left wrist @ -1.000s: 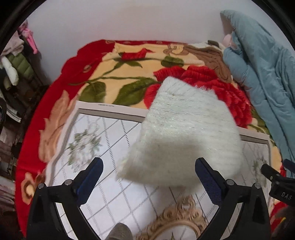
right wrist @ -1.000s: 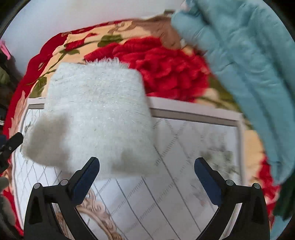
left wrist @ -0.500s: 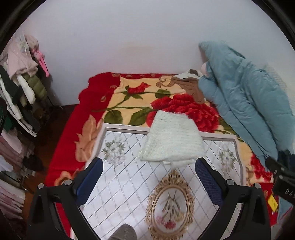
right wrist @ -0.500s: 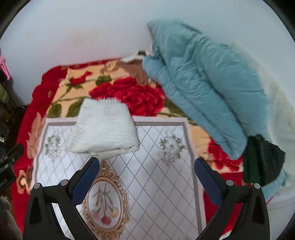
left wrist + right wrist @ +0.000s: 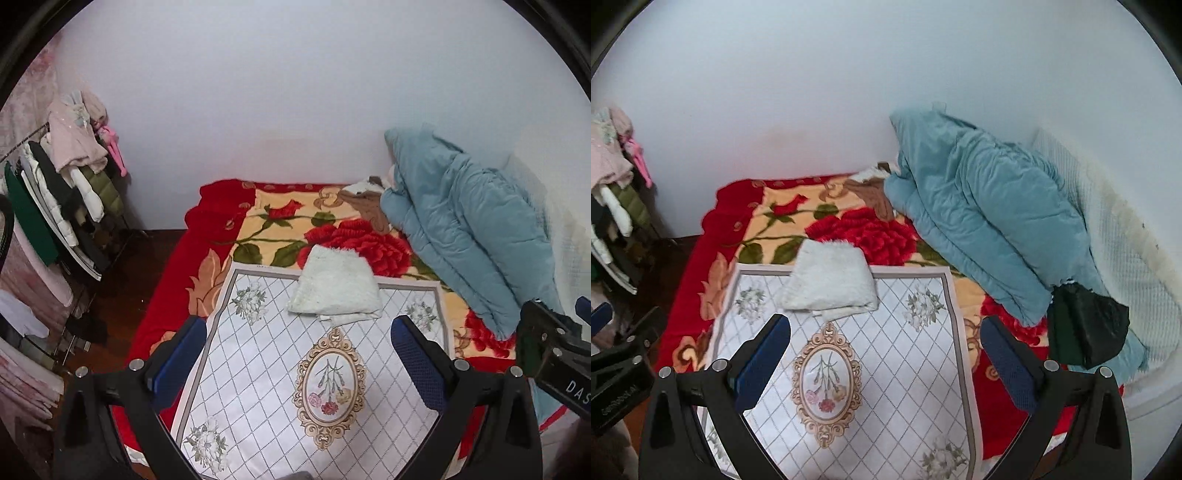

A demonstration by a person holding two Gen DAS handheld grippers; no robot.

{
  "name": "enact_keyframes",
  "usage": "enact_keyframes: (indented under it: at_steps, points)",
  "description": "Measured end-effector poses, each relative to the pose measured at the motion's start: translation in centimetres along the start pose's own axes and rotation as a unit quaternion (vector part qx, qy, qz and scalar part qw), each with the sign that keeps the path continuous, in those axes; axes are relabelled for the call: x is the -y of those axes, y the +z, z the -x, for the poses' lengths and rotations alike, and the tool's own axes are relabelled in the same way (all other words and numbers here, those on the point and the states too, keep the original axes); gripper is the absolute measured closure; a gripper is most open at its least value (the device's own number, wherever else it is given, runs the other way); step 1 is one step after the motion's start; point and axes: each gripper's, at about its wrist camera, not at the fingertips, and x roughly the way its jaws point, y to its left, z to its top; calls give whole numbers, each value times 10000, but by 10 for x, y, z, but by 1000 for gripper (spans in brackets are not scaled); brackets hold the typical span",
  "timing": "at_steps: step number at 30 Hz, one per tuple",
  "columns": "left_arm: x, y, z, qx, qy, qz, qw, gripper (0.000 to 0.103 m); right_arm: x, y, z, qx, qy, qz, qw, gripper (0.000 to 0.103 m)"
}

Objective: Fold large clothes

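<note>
1. Left gripper (image 5: 298,356): black frame with two angled arms, each tipped with a blue textured pad (image 5: 416,367).
2. Round silver screws (image 5: 136,364) sit on the arms near each pad.
3. Right gripper (image 5: 884,354): same build, black frame, blue pads (image 5: 1006,363), silver screws (image 5: 1051,365).
4. In the left wrist view, the right gripper's black body carries white lettering "DAS" (image 5: 576,390), cut off at the edge.
</note>
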Motion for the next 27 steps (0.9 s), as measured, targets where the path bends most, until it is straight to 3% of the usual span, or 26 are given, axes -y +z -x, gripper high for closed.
enact_keyframes:
  at_steps: [13, 27]
  points:
    - [5, -7, 59, 472, -40, 78, 9988, 1, 20, -9, 100, 645, -15, 144, 9978, 0]
    - [4, -19, 76, 567, 48, 150, 9983, 0, 21, -9, 114, 665, 92, 324, 9972, 0]
